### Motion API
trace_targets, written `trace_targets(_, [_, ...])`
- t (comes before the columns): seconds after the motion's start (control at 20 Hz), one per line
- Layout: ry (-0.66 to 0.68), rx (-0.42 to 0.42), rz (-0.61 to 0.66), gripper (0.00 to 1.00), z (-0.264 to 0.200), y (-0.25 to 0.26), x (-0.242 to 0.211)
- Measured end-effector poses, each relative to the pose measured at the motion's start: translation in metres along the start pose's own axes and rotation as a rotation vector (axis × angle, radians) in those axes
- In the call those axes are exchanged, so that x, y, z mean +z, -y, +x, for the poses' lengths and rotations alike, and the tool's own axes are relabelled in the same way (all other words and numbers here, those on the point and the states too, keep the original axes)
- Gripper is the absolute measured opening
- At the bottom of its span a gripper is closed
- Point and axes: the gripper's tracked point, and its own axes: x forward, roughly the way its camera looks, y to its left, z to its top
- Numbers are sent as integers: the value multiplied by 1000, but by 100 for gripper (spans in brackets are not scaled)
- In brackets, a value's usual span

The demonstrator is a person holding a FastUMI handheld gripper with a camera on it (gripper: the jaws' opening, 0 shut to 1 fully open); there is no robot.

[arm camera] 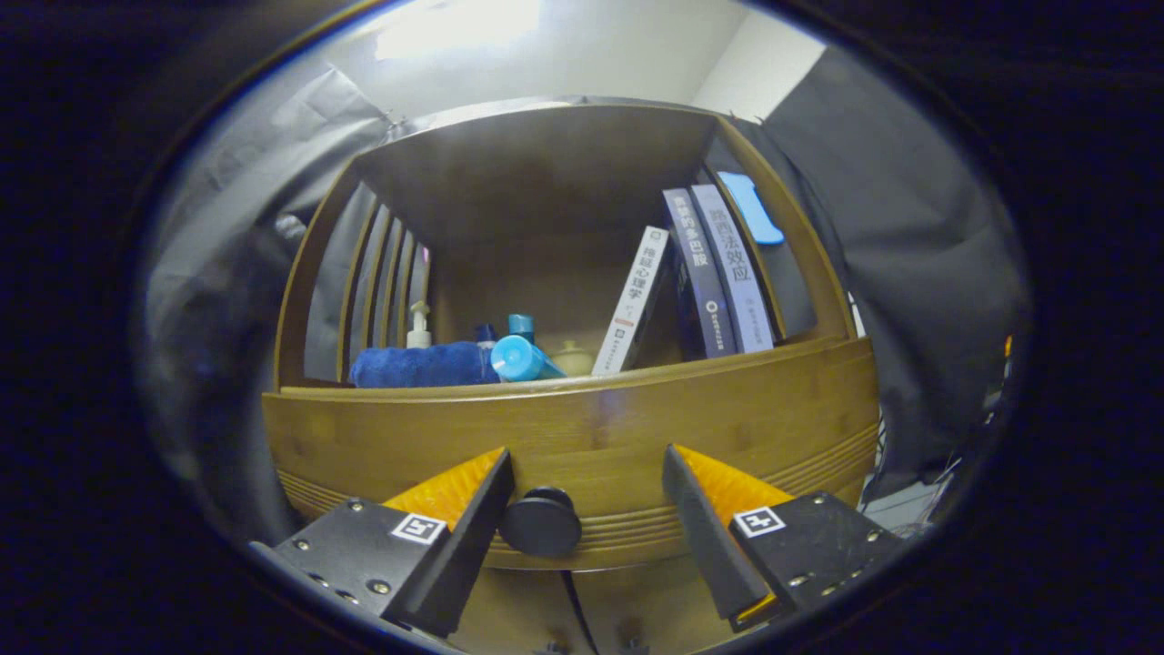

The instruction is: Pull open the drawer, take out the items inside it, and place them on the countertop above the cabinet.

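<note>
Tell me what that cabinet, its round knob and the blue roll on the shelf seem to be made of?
Cabinet: probably bamboo or light wood, with visible grain and a slight sheen. Knob: dark and smooth, maybe plastic or metal; it sits between the open jaws of the gripper, nearer one, neither visibly pressing it. Blue roll: fuzzy, soft-looking cloth, likely a towel.

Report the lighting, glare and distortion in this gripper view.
Gripper view: fisheye bends the drawer front and shelf frame into curves; a bright ceiling patch is washed out; the shelf's back lies in shadow; the books are sharp; the open gripper straddles the dark knob, which sits by one finger.
</note>
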Motion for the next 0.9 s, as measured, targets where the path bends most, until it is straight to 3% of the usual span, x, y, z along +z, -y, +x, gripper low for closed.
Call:
trace_targets(0.25, [-73,4,28,98,5,-5,-7])
trace_targets(0.45, [-225,-37,75,99,5,-5,-21])
trace_targets(0.55, [-408,14,89,99,-21,-12,-39])
trace_targets(0.65, [-436,-1,81,99,-42,-8,-43])
trace_targets(0.9, [-424,-25,-36,98,-95,14,11])
